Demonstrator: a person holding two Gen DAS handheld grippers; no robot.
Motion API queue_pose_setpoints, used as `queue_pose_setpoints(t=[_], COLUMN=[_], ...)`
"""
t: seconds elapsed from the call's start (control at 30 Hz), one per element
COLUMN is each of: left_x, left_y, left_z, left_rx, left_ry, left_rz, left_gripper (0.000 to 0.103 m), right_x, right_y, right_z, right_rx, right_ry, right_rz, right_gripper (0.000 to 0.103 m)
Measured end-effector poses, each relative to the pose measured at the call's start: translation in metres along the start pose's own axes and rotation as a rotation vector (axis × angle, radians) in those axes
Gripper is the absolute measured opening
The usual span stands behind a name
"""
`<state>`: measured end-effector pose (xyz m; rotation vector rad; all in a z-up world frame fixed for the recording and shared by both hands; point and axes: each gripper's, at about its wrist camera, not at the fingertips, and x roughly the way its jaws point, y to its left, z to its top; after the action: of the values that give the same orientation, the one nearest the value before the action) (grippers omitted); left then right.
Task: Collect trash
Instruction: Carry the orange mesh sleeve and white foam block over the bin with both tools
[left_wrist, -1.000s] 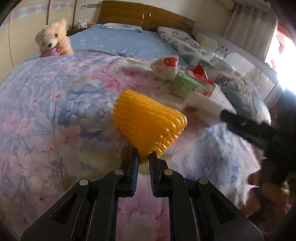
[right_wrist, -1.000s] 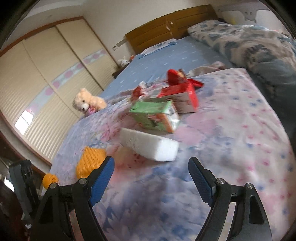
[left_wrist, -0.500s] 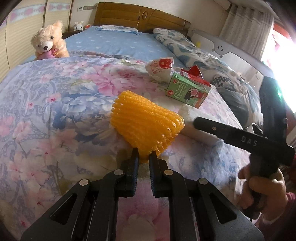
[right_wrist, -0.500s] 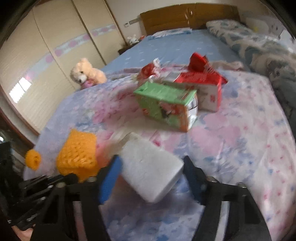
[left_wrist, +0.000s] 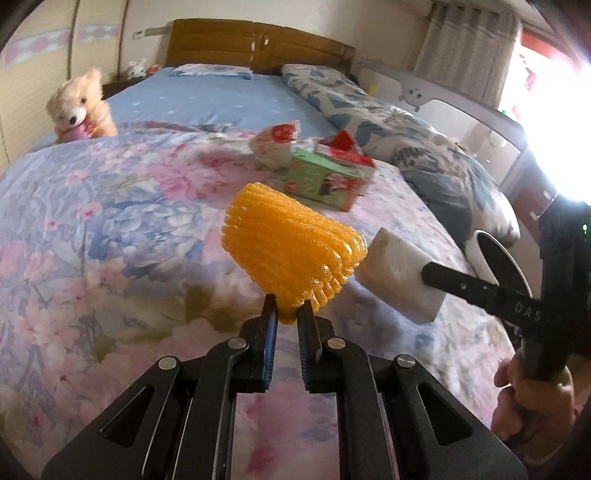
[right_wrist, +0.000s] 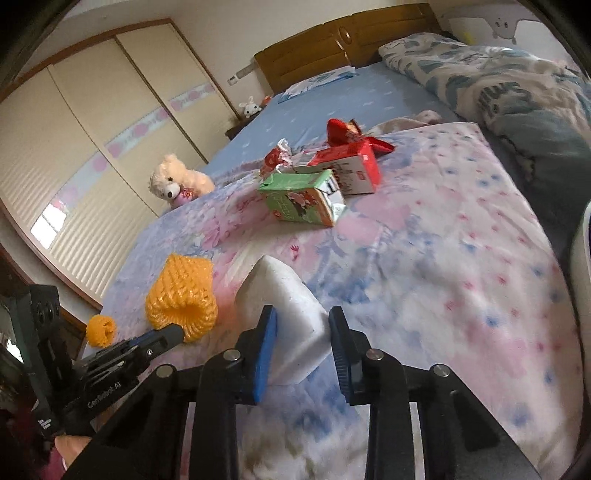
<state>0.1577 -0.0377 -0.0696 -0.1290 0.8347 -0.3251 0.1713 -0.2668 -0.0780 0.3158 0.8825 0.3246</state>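
Note:
My left gripper (left_wrist: 287, 317) is shut on the yellow foam fruit net (left_wrist: 291, 254) and holds it above the floral bedspread; it also shows in the right wrist view (right_wrist: 183, 297). My right gripper (right_wrist: 303, 328) is shut on a white foam block (right_wrist: 286, 314), lifted off the bed; the block also shows in the left wrist view (left_wrist: 397, 275). A green carton (right_wrist: 301, 199), a red carton (right_wrist: 349, 166) and a crumpled red-and-white wrapper (right_wrist: 277, 157) lie further up the bed.
A teddy bear (left_wrist: 79, 109) sits at the far left of the bed. A folded blue quilt (right_wrist: 517, 99) lies along the right side. A second small yellow net (right_wrist: 100, 329) sits near the bed's left edge. A white bin rim (left_wrist: 495, 258) shows at right.
My right gripper closed on the white foam block and lifted it off the bed. My left gripper kept its hold on the yellow net and rose slightly.

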Motion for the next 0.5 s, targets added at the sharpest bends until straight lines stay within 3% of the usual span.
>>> queue_pose_setpoints(t=[0.5], left_x=[0.007], left_y=[-0.075], left_z=[-0.008], left_rx=[0.147], left_ry=[0.053], left_rz=[-0.118], left_gripper=[0.01], right_x=[-0.079], right_y=[-0.05], right_z=[-0.024], right_rx=[0.088], right_ry=[-0.107], right_rz=[-0.109], right_gripper=[0.029])
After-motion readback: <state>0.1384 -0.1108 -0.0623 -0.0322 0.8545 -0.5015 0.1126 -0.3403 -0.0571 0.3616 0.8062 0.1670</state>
